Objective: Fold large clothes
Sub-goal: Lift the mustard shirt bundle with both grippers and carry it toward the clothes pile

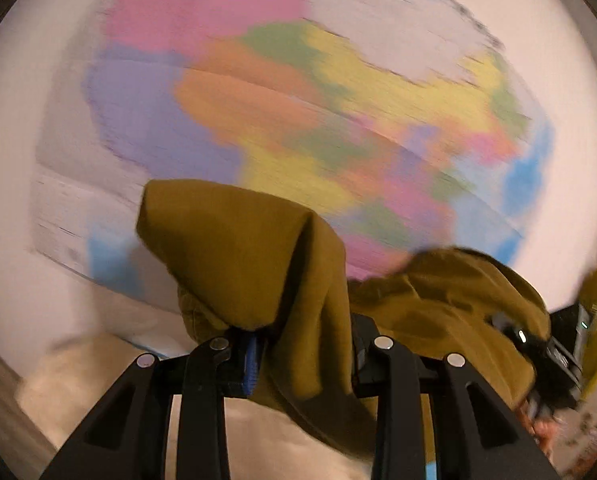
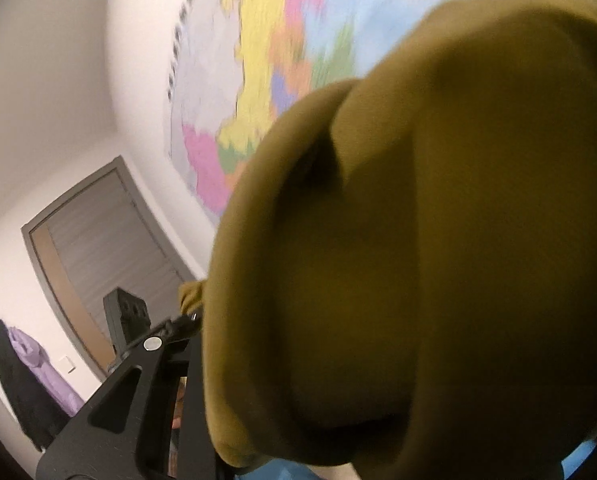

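Observation:
An olive-brown garment (image 1: pixel 254 256) is held up in the air in front of a wall map. My left gripper (image 1: pixel 298 344) is shut on a bunched edge of it, with cloth draped over and between the fingers. In the left wrist view the other gripper (image 1: pixel 538 344) shows at the right, with the garment stretching to it. In the right wrist view the garment (image 2: pixel 418 240) hangs over the lens and hides the right gripper's fingertips; only its left finger (image 2: pixel 154 344) shows. The cloth wraps it tightly.
A large coloured wall map (image 1: pixel 298 100) fills the white wall ahead. A cream bed or cushion surface (image 1: pixel 98 368) lies below. In the right wrist view a grey door (image 2: pixel 106 248), a dark box (image 2: pixel 126 312) and a purple and black garment (image 2: pixel 30 368) show at the left.

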### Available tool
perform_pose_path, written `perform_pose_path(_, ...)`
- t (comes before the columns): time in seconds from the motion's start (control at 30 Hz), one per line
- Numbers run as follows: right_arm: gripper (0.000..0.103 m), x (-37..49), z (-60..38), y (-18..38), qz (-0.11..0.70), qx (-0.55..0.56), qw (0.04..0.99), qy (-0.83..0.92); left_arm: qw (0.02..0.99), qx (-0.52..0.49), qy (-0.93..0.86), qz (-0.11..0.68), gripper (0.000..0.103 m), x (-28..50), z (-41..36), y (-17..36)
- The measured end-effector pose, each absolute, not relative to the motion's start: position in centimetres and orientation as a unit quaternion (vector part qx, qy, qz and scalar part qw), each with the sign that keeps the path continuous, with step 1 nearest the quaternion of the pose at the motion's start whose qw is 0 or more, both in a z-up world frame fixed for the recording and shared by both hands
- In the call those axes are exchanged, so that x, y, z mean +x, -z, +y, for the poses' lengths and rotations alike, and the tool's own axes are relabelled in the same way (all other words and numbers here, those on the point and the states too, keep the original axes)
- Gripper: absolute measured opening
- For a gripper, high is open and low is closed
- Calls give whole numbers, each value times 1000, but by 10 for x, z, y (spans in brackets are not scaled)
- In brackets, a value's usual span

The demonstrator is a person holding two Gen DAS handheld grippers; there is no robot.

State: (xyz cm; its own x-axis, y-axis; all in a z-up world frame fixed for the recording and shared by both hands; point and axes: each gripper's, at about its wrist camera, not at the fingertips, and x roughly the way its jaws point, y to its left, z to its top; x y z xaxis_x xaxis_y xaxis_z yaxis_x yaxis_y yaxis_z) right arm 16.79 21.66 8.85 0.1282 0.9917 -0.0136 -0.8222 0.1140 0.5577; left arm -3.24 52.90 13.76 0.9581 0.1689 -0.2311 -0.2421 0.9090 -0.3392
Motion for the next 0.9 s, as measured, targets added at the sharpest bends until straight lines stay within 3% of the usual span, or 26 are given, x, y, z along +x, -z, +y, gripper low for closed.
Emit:
perform_pose_path(0.13,27,154,307,-20,261,171,698,-644,955,-218,-169,111,33,-46,608,-76)
perform_pose_path(0.23,28,148,354,59,368,130,671,-631,921,-276,-201,189,35,-51,655,7)
perform_pose_path(0.37,39,148,354,116,435,137,642,-617,903,-328,-196,198,54,-71,670,59)
perform_pose_path(0.53,59,137,321,98,440,109,642,-619,895,-321,-219,220,58,-79,671,69)
perform_pose_path(0.73,59,116,254,67,383,35,710,-590,897,-235,-286,242,73,-92,645,52)
perform_pose_path(0.9,61,150,243,22,289,28,780,-555,910,-173,-311,213,74,-116,610,20)
